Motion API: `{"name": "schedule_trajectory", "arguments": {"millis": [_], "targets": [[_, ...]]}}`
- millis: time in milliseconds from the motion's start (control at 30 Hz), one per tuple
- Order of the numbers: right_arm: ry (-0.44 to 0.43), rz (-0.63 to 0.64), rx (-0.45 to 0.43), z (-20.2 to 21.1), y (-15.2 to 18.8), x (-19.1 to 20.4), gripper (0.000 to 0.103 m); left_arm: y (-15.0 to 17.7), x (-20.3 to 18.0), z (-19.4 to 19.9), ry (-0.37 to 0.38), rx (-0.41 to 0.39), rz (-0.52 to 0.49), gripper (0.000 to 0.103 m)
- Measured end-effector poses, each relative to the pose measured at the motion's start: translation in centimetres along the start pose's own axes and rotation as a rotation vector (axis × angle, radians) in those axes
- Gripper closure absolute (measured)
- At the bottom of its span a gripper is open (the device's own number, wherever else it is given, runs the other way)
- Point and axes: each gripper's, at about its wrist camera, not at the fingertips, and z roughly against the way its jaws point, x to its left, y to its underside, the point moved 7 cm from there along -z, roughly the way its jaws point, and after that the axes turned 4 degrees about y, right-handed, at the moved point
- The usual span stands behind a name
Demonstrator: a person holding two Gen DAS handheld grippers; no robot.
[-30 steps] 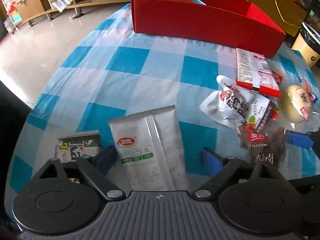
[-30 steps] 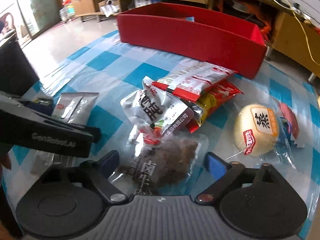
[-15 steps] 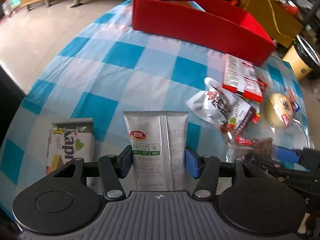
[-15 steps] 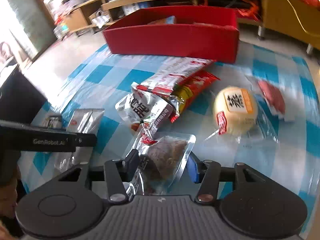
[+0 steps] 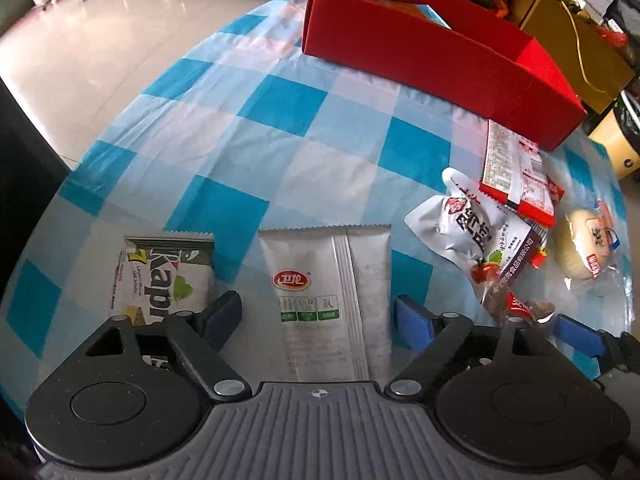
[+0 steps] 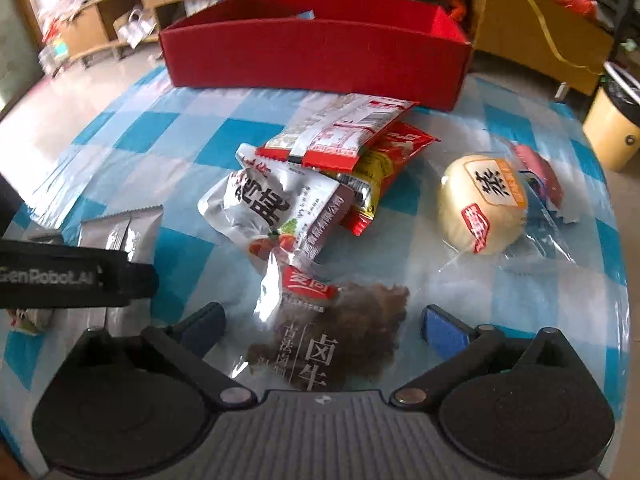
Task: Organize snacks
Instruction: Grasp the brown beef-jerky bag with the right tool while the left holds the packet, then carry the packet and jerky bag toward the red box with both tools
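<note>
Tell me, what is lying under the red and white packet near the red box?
Under the red and white packet lies a red and yellow packet, sticking out at its right side. The rest of that lower packet is covered, so its full label cannot be seen.

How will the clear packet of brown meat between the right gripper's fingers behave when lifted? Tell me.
The meat packet is probably floppy: its clear film is creased and crumpled. The glossy film may slip against the pads. The right gripper is opening around it, its pads clear of the film.

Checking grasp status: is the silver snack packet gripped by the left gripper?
No. The silver packet lies flat between the left gripper's opening jaws, with gaps at both pads.
</note>
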Motion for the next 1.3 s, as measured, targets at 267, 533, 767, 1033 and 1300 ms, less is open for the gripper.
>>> {"name": "schedule_trajectory", "arguments": {"millis": [267,533,767,1033,1300], "targets": [[-0.008,0.104,0.014,1.9,1.5,-4.1,0.024,0.1,0.3,0.3,0.078,0.024,0.040,0.011],[-0.102,0.021,-0.060,4.1,0.9,-6.2,0.025,-0.2,-0.3,-0.6,0.057,0.019,0.060,0.000],[-0.213,-0.022,-0.118,6.0,-0.3,-6.0,0.025,-0.4,-1.1,-1.3,-0.107,-0.017,0.000,0.010],[-0.252,-0.052,-0.185,8.1,-1.3,-6.8,0.025,0.2,-1.1,0.4,-0.035,-0.035,0.043,0.046],[-0.245,-0.072,-0.208,8.4,-1.9,-7.4,0.025,-1.2,-1.9,2.9,0.043,-0.113,0.061,0.048]]}}
